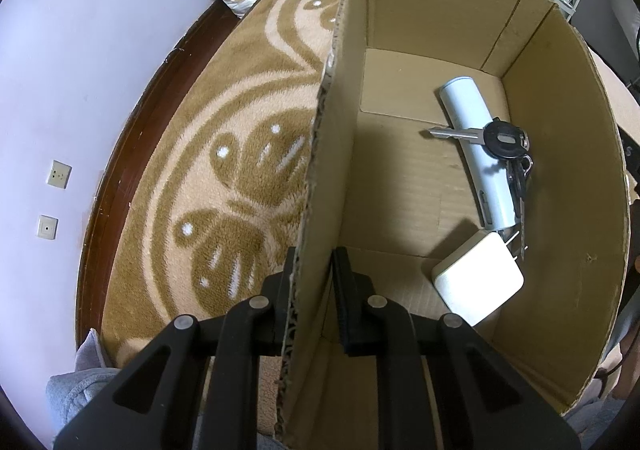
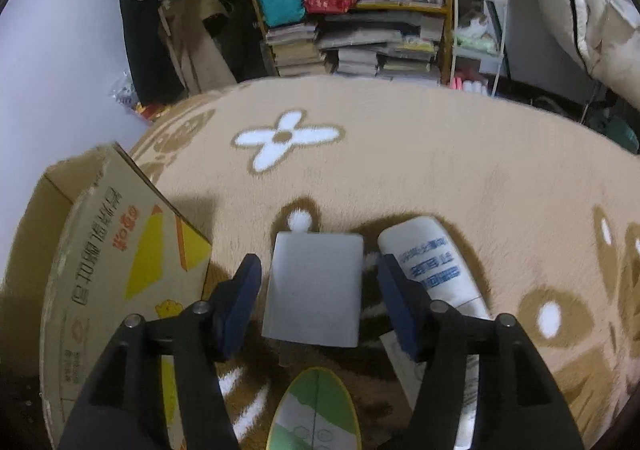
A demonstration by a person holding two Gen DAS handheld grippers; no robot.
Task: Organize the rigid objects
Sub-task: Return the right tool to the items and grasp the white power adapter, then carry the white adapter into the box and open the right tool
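My left gripper [image 1: 314, 270] is shut on the left wall of the cardboard box [image 1: 320, 154], one finger outside and one inside. Inside the box lie a pale blue cylinder [image 1: 476, 146], a bunch of keys [image 1: 500, 140] across it, and a white charger block [image 1: 478, 278]. In the right wrist view the same cardboard box [image 2: 116, 262] stands at the left. My right gripper [image 2: 318, 282] is open, its fingers on either side of a flat grey rectangular case [image 2: 316, 288] on the rug. A white tube with blue print [image 2: 432, 262] lies just right of it.
A green and white oval object [image 2: 314, 410] lies near the bottom edge under my right gripper. The tan patterned rug [image 2: 440, 162] stretches ahead. Shelves with books and bags [image 2: 348, 22] stand at the back. A wall with sockets [image 1: 58, 174] borders the rug at the left.
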